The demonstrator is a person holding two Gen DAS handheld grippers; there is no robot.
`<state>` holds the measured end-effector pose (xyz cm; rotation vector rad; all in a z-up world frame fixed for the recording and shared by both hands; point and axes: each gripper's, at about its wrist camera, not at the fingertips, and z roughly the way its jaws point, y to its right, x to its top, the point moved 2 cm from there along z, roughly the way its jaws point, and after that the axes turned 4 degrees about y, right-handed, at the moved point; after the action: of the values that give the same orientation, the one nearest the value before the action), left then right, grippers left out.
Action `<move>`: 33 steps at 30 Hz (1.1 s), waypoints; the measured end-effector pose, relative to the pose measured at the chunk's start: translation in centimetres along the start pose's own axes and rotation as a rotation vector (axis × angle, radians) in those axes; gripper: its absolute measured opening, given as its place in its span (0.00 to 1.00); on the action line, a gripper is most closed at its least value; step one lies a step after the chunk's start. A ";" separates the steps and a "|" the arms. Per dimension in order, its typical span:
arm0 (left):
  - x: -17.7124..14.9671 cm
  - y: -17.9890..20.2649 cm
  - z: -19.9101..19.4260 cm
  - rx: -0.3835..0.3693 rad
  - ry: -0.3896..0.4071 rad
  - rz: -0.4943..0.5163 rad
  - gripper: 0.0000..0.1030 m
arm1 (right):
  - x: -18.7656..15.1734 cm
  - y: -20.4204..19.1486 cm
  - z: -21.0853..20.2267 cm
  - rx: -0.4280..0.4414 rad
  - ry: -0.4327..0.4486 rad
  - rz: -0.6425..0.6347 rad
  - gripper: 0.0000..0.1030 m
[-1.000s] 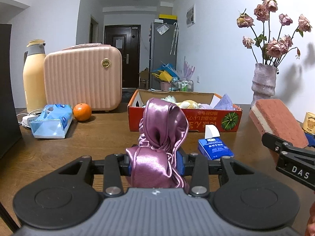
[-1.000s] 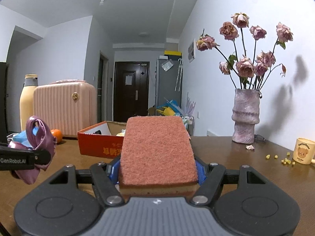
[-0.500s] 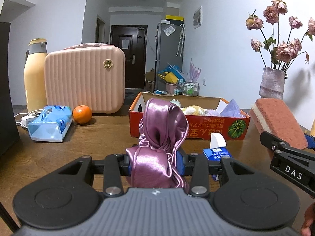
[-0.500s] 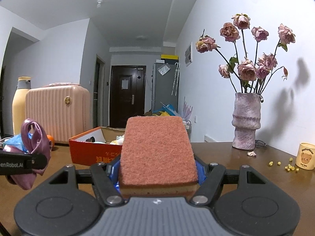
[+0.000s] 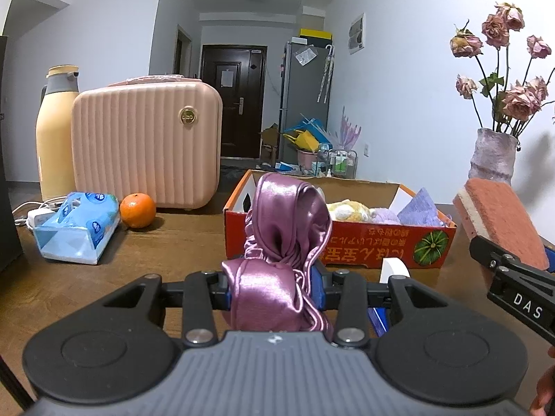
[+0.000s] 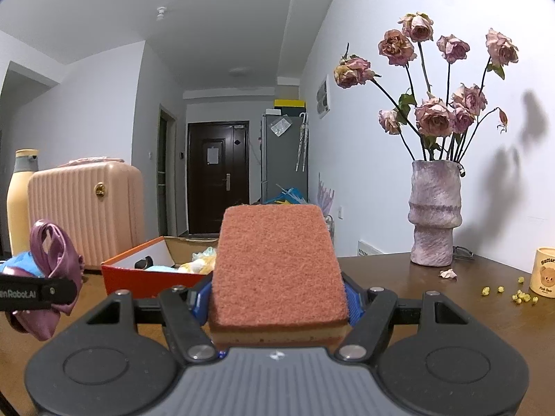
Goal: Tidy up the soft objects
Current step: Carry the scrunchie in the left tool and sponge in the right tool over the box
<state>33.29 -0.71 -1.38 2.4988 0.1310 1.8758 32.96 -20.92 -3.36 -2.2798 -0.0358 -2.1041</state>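
Both grippers have risen, left gripper [image 5: 274, 286] pinching satin cloth [image 5: 284, 239] that hides the tissue pack [image 5: 388, 277] beyond its fingers, right gripper [image 6: 277, 303] clamping sponge [image 6: 277, 263] before the box [image 6: 138, 274].

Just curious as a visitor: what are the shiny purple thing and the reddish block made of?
The purple cloth looks like satin: glossy, with soft folds and a ruffled edge. The block looks like a sponge: rough, fibrous, rust-coloured scouring top over a yellowish foam layer.

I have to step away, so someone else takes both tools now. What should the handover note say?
Left tool: shut on the purple satin scrunchie, held above the table.
Right tool: shut on the sponge, also held up.
Red cardboard box: just ahead, open, already holding several soft items.
Done: both things picked up.
Left: probably carry each over the box and release it inside.
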 end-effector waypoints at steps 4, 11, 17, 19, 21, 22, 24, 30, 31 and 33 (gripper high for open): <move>0.3 0.0 1.0 0.005 0.001 -0.009 0.39 | 0.1 0.2 1.0 -0.001 0.003 0.006 0.67; 0.9 0.2 2.3 0.002 0.012 -0.010 0.39 | 0.1 0.3 2.3 0.007 0.011 0.008 0.67; 1.4 0.7 3.6 -0.006 0.018 -0.011 0.39 | 0.2 0.4 3.3 0.022 0.022 0.015 0.67; 1.5 0.9 4.1 -0.009 0.018 -0.009 0.39 | 0.3 0.5 3.8 0.024 0.023 0.016 0.67; 1.7 1.0 4.5 -0.010 0.020 -0.006 0.39 | 0.3 0.6 4.3 0.026 0.022 0.021 0.67; 1.7 1.1 4.7 -0.010 0.021 -0.007 0.39 | 0.4 0.6 4.5 0.027 0.022 0.022 0.67; 1.9 1.2 5.1 -0.011 0.022 -0.008 0.39 | 0.4 0.6 5.0 0.029 0.022 0.024 0.67; 2.3 1.5 6.4 -0.012 0.026 -0.010 0.39 | 0.5 0.7 6.2 0.039 0.025 0.029 0.67; 2.4 1.7 6.6 -0.012 0.027 -0.009 0.39 | 0.4 0.7 6.4 0.040 0.025 0.027 0.67; 2.5 1.9 7.0 -0.015 0.030 -0.009 0.39 | 0.4 0.7 6.8 0.043 0.027 0.024 0.67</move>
<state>40.77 -2.11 -0.86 2.4574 0.1269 1.9037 39.78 -21.36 -3.46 -2.2164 -0.0515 -2.1011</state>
